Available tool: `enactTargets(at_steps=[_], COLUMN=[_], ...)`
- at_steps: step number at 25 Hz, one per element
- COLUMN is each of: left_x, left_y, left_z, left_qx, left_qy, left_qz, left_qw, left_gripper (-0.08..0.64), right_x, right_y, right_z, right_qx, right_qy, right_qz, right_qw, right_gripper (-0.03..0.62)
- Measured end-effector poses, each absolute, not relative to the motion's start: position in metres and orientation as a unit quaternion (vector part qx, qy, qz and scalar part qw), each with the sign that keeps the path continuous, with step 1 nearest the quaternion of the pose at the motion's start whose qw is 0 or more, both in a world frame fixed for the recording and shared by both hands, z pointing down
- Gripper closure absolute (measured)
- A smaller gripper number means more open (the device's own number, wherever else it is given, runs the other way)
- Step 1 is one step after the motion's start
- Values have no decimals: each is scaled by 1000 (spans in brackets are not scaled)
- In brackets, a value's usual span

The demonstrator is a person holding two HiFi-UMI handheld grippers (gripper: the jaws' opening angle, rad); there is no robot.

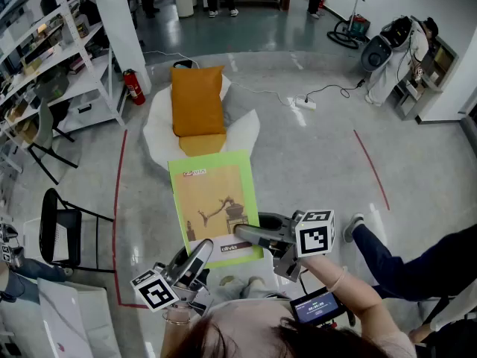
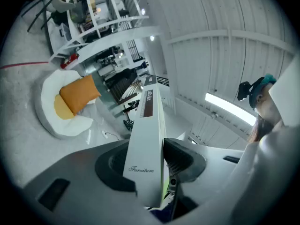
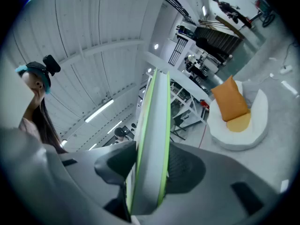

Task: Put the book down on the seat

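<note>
Green-edged tan book [image 1: 212, 200], orange cushion [image 1: 197, 101], white seat [image 1: 158, 125].

I saw a glossy grey floor [image 1: 313, 162] w/ red tape lines [image 1: 370, 168]. White metal shelving rack [image 1: 52, 58] at left, red fire extinguisher [image 1: 134, 86] beside white pillar [image 1: 115, 21], black metal-frame chair [image 1: 59, 226] lower left.

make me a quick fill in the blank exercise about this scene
The book, clamped by the left gripper and right gripper, has a ____ border.
The back cushion on the white seat is ____.
In the head view, the red fire extinguisher stands ____ of the seat.
Missing: green; orange; left.
</note>
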State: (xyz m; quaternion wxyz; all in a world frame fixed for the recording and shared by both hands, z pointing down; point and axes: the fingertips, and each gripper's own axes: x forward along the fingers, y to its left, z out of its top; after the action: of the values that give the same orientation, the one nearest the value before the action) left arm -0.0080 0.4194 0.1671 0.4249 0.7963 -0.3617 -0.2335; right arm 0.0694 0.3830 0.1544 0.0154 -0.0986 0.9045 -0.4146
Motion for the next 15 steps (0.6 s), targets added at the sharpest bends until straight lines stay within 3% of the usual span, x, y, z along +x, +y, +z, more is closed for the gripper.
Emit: enactTargets(at_steps=[15], left_x=[-19], left_y=[413], left_z=[179], left_qx=[817], left_qy=[-357], left_qz=[-217], left_qw=[398], left_gripper=[376], right_x=[63], right_y=[382], right_z=[163], right_qx=[-106], right_qy=[905], right_qz=[-411], right_qw=[7], right_gripper=[403])
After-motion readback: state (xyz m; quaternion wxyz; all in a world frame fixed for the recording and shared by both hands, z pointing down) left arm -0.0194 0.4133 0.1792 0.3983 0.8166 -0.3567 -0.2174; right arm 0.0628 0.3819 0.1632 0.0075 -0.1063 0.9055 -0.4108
